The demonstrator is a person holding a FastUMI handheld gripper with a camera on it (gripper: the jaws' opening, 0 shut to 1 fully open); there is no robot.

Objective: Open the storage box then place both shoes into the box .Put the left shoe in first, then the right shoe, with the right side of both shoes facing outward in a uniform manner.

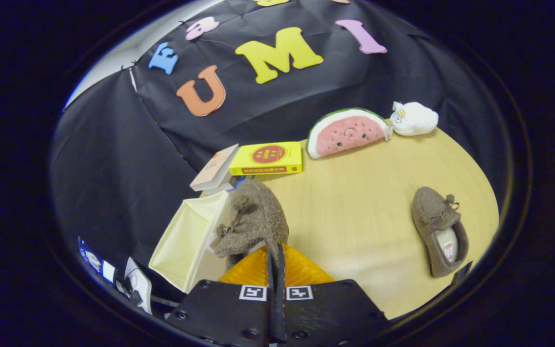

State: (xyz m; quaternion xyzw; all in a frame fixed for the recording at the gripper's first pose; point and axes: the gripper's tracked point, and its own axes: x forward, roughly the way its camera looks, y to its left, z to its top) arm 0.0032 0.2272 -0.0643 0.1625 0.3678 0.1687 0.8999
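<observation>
Shoe one (pixel 254 217), a fuzzy brown slipper with a small bow, hangs from the tongs (pixel 274 255), whose two fingers are pressed nearly together on a thin part of its edge, so the grip looks firm though narrow. It is carried toe away from the camera, just beside the storage box (pixel 188 238), a pale cream box lying open on its side at the table's near corner. Holding it by the rim lets the body dangle free, which probably makes it easier to lower into the opening. By my judgement this is the first shoe on its way in, not yet inside.

The second shoe (pixel 439 231) lies flat on the wooden table (pixel 354 207), well apart from the fingers, opening up, waiting its turn. Beyond the box stand a yellow book (pixel 266 158) and a tan book (pixel 215 168); farther off rest a watermelon plush (pixel 346 132) and a white plush (pixel 413 118), clear of the work.
</observation>
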